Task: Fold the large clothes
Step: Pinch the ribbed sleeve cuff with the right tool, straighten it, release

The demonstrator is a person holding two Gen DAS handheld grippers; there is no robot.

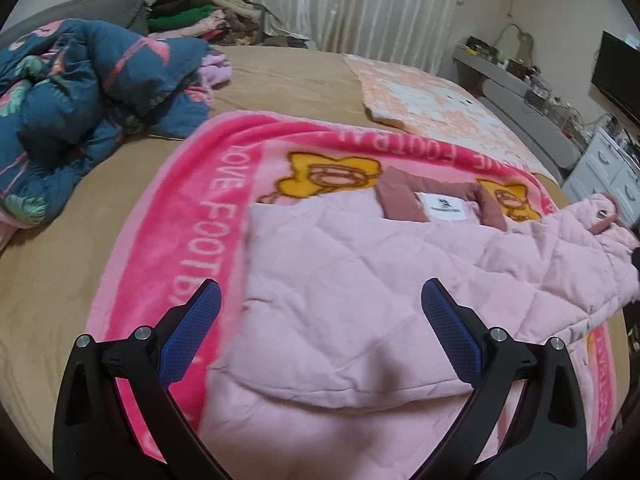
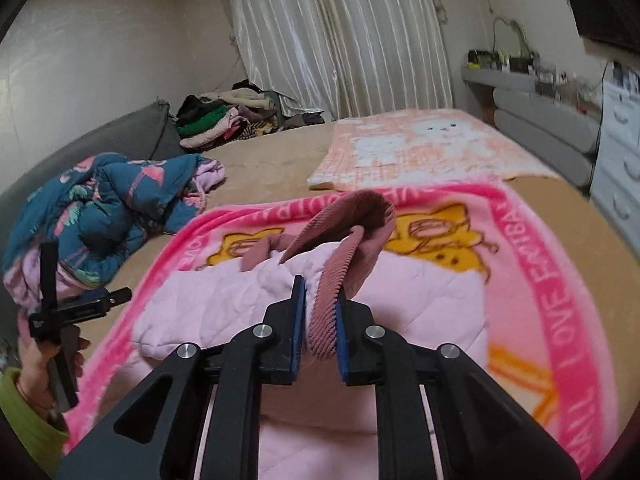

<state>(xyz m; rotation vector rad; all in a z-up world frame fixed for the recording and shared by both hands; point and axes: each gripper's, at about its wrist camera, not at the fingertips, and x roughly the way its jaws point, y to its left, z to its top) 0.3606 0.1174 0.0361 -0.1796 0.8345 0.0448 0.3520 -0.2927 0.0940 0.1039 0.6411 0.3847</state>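
Note:
A pale pink quilted jacket (image 1: 360,280) with dusty-rose ribbed collar and cuffs lies on a bright pink cartoon blanket (image 1: 200,216) on the bed. Its left side is folded over the body. My left gripper (image 1: 320,300) is open and empty, hovering just above the jacket's folded part. My right gripper (image 2: 320,304) is shut on the ribbed cuff (image 2: 324,312) of the jacket's right sleeve and holds it lifted above the jacket (image 2: 224,304). The lifted sleeve (image 1: 580,232) shows at the right edge of the left wrist view. The left gripper's handle shows at the left of the right wrist view.
A crumpled blue flamingo-print quilt (image 1: 80,92) lies at the left of the bed. A peach patterned blanket (image 1: 432,96) lies behind the pink one. A pile of clothes (image 1: 200,20) sits at the far corner. A grey headboard and white drawers (image 2: 620,160) stand to the right.

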